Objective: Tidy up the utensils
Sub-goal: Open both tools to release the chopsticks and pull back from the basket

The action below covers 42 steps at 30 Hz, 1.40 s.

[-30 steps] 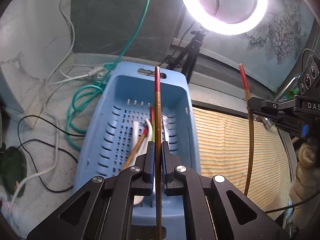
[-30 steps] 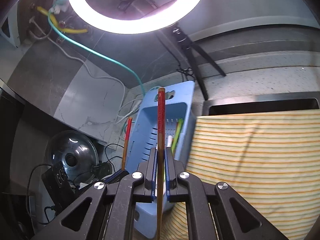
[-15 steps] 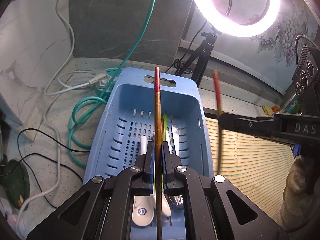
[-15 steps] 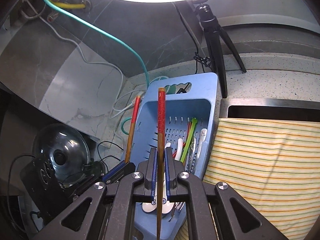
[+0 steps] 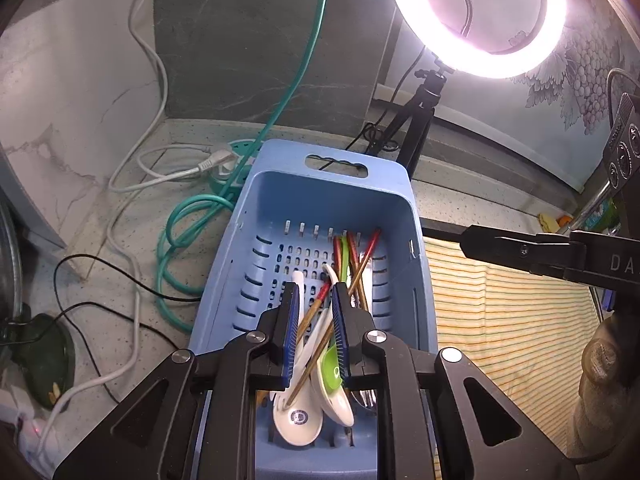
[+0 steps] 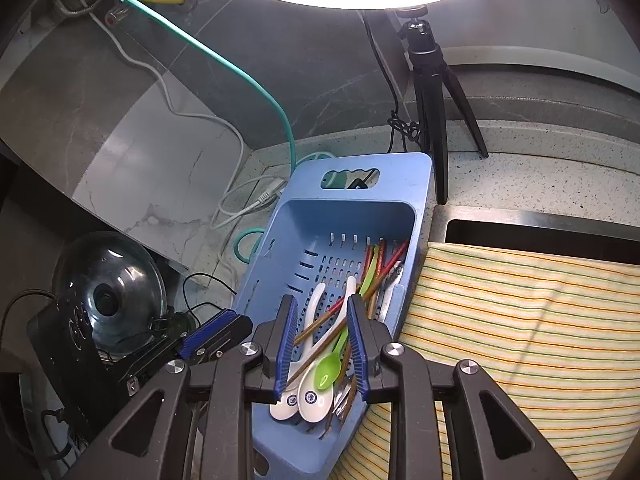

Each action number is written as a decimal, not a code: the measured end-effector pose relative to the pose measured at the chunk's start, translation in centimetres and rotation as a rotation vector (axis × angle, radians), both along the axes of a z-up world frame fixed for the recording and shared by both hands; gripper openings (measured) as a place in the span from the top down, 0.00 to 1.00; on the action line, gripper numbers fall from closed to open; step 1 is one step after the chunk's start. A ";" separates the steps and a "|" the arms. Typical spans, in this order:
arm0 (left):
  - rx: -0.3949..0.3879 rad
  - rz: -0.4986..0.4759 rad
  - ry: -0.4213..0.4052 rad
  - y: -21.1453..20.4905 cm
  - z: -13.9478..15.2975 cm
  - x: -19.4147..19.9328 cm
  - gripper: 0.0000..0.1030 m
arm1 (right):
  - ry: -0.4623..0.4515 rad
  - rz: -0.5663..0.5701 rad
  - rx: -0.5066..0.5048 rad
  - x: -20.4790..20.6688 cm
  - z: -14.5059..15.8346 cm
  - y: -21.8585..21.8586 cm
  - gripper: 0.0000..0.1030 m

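Both chopsticks have left the jaws since a sec ago & now lie in the blue basket (image 5: 404, 200); left gripper (image 5: 315, 334) & right gripper (image 6: 320, 344) have just been opening, jaws spread, nothing pinched; red-tipped chopsticks (image 5: 362, 266) rest crossed over white spoons (image 5: 298, 416) & a green spoon (image 6: 328, 370) toward the basket's right wall; striped cloth (image 6: 520, 320) lies just beside the basket's right edge; ring light (image 5: 476, 16) stands behind its far end.
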State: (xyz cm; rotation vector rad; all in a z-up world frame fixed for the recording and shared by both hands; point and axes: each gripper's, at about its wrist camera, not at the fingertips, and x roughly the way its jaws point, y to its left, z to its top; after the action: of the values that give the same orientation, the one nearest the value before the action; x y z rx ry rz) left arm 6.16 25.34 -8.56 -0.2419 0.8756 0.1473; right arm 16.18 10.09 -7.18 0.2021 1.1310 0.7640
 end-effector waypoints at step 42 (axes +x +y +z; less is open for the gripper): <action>0.138 0.240 -0.069 -8.3 7.5 -12.0 0.23 | -0.313 0.078 -0.019 -6.4 6.7 -13.0 0.13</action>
State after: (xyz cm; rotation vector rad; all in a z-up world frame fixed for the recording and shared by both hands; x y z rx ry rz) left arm -5.80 17.05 -1.05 -0.2205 0.7626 0.4188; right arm 9.76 -2.90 -0.52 0.0198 0.8522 0.8221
